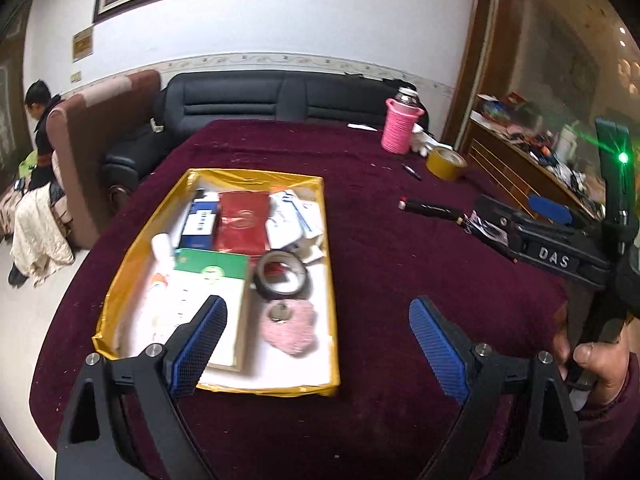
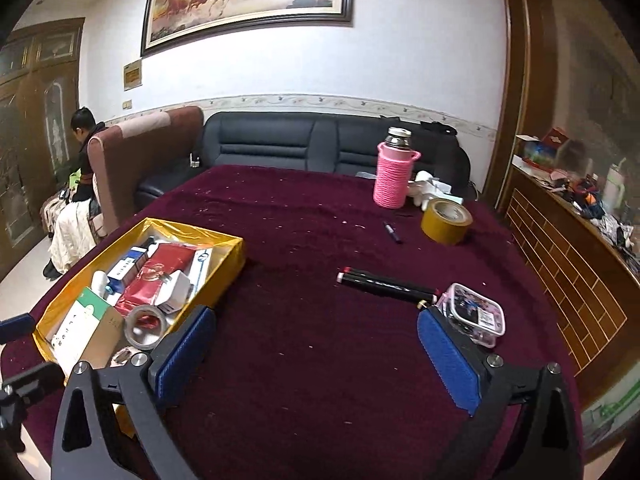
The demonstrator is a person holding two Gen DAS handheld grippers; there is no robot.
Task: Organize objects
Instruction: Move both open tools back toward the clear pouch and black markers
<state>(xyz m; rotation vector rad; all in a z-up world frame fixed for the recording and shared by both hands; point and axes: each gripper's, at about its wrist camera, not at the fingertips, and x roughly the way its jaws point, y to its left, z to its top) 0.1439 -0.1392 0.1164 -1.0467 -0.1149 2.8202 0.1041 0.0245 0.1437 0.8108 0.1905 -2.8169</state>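
- Worktop (image 2: 320, 240): covered in a dark red cloth. A gold-lined tray (image 1: 224, 176) sits on its left part and already holds boxes, a red packet, a roll of grey tape (image 1: 282, 274) and a pink knitted piece.
- Loose items outside the tray: a black tube (image 2: 386, 282) with a red-and-white cap, a small clear box (image 2: 474, 314) with pink trim, a marker pen (image 2: 392, 232), a roll of yellow tape (image 2: 446, 222) and a pink-sleeved flask (image 2: 394, 178).
- Left gripper (image 1: 318, 330): jaws spread wide, holding nothing, hanging over the near end of the tray.
- Right gripper (image 2: 316, 350): jaws spread wide, holding nothing, above bare cloth between the tray and the loose items.
- Governing relation: the black tube lies ahead of the right gripper and slightly to its right, with its long axis running almost crosswise to the fingers, capped end to the left. Its far end lies just beside the clear box; contact between the two cannot be confirmed.
- The clear box lies just beyond the right-hand pad (image 2: 448, 356) of the right gripper.
- Judgement: the right gripper is the nearer one to both items. A crosswise tube suits a straight advance with the jaws closing across its width, or a wrist turn to match.
- Risk, as a judgement: the round tube may roll on the cloth if one pad touches first.
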